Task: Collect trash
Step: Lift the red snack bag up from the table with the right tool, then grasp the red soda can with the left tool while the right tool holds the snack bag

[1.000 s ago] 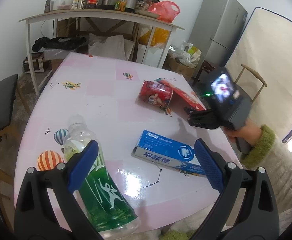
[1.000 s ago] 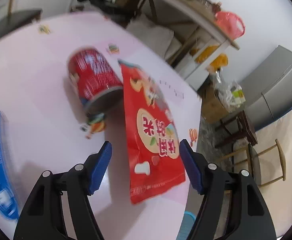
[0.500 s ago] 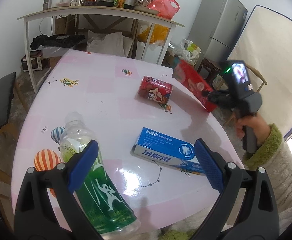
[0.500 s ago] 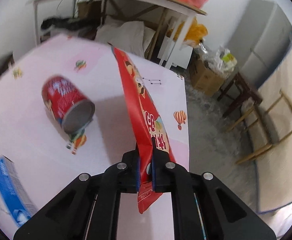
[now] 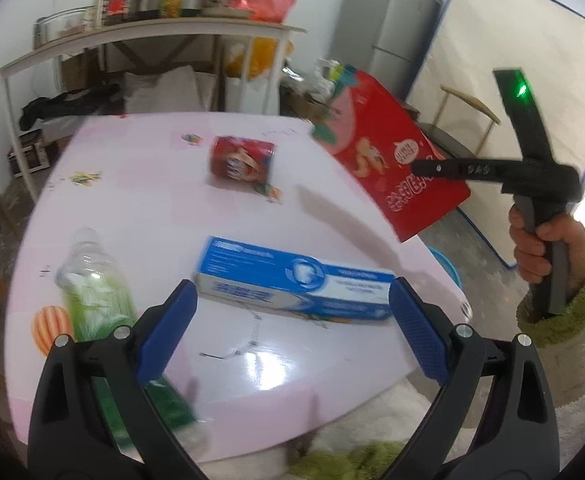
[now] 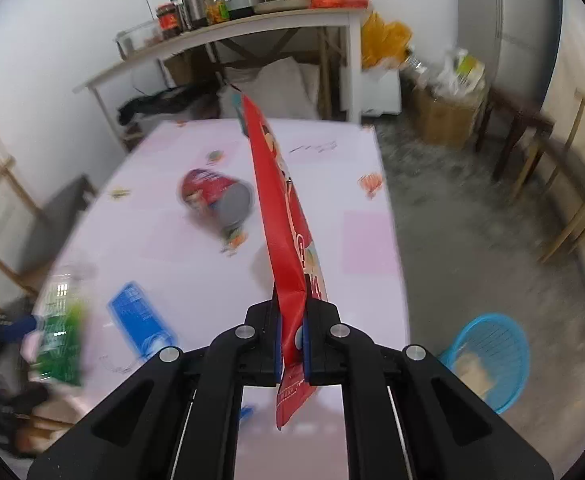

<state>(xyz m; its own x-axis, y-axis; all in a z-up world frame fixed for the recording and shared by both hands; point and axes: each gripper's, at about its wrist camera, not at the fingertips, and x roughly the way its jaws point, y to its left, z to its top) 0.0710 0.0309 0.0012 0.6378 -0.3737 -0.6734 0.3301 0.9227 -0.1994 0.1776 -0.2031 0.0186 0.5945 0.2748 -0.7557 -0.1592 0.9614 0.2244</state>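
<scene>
Lifted clear of the tabletop (image 5: 140,184) since the earlier frame, the red snack bag (image 6: 282,216) now hangs over its right edge, clamped in the right tool (image 6: 291,338). Left tool (image 5: 288,332) stands apart, empty, over the near edge. Green bottle (image 5: 92,300), toothpaste box (image 5: 292,284) and what appears to be a red can (image 5: 242,160) lie on the tabletop. Blue basket (image 6: 488,360) sits on the floor.

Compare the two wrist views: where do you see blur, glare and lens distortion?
Left wrist view: the table carries a bright glare patch near its front edge; the green bottle is smeared; walls and shelf bow with the fisheye. Right wrist view: the red can, blue box and floor are motion-blurred, while the red snack bag in the right gripper stays sharp.
</scene>
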